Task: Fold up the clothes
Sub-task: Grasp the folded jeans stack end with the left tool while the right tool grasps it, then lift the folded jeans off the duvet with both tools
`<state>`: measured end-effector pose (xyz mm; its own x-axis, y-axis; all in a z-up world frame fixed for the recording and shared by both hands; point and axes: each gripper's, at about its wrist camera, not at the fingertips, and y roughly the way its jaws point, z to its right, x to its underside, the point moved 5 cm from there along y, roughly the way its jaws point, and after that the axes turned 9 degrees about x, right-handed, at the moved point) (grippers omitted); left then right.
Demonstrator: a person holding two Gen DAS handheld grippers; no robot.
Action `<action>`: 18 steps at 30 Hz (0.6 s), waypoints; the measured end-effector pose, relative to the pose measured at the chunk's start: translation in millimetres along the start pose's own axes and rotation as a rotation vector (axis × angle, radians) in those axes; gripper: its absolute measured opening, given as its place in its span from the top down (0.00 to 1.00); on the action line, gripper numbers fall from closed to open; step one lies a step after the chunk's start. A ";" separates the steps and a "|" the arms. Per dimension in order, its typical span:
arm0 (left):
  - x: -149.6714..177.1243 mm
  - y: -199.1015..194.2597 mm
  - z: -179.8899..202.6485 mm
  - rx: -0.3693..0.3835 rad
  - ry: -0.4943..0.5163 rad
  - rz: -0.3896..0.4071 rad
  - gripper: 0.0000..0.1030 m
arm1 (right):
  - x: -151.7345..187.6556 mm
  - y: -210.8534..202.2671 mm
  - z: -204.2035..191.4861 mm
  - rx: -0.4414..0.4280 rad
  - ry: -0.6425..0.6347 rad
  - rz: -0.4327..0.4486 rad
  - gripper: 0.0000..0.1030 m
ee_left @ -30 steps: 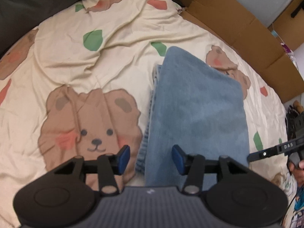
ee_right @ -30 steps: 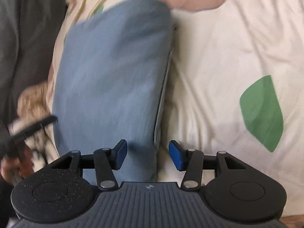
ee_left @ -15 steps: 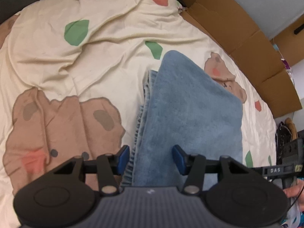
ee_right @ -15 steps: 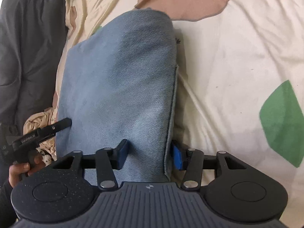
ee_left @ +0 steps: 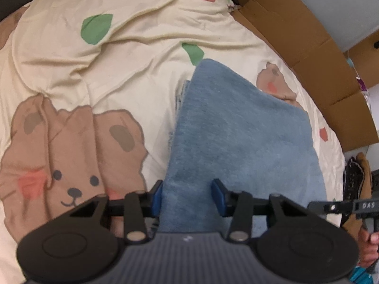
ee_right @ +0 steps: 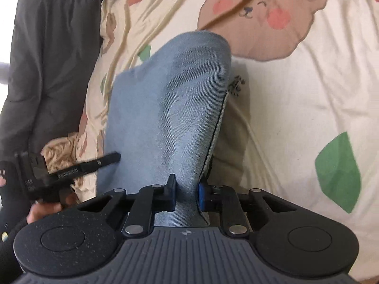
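Observation:
A folded blue garment (ee_left: 236,130) lies on the bear-print bed cover (ee_left: 118,71). My left gripper (ee_left: 187,195) straddles its near left corner. Its jaws are closing: the left pad touches the cloth's edge, the right pad rests on top, and nothing is pinched. In the right wrist view the same garment (ee_right: 170,99) rises in a bunched ridge into my right gripper (ee_right: 186,195). Those jaws are still closing, and the pads press a fold of the cloth between them. Each gripper shows in the other's view: the left gripper (ee_right: 71,168) and the right gripper (ee_left: 343,206).
Flattened cardboard (ee_left: 308,47) lines the bed's far right edge. A dark grey fabric mass (ee_right: 47,59) lies along the left of the right wrist view, with crumpled tan cloth (ee_right: 61,151) below it. A person's hand (ee_right: 45,210) holds the left gripper's handle.
My right gripper's jaws have narrowed onto a fold of the garment and lifted it a little. The left gripper has come down over the near corner, and its jaws have narrowed slightly.

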<state>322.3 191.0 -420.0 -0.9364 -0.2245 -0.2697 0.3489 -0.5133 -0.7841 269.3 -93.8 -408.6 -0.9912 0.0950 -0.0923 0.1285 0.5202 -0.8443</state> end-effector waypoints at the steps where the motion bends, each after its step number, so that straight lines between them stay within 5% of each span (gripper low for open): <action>1: 0.3 0.6 1.9 0.002 0.003 -0.004 0.56 | -2.6 -1.2 -3.2 0.003 0.000 0.003 0.84; 18: 20.9 28.8 52.8 0.067 0.027 -0.053 0.58 | 14.3 -51.3 40.8 0.086 0.002 0.006 0.84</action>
<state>314.8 127.8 -418.7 -0.9540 -0.1733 -0.2448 0.2997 -0.5787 -0.7585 247.3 -153.8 -388.2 -0.9903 0.0994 -0.0966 0.1311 0.4447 -0.8860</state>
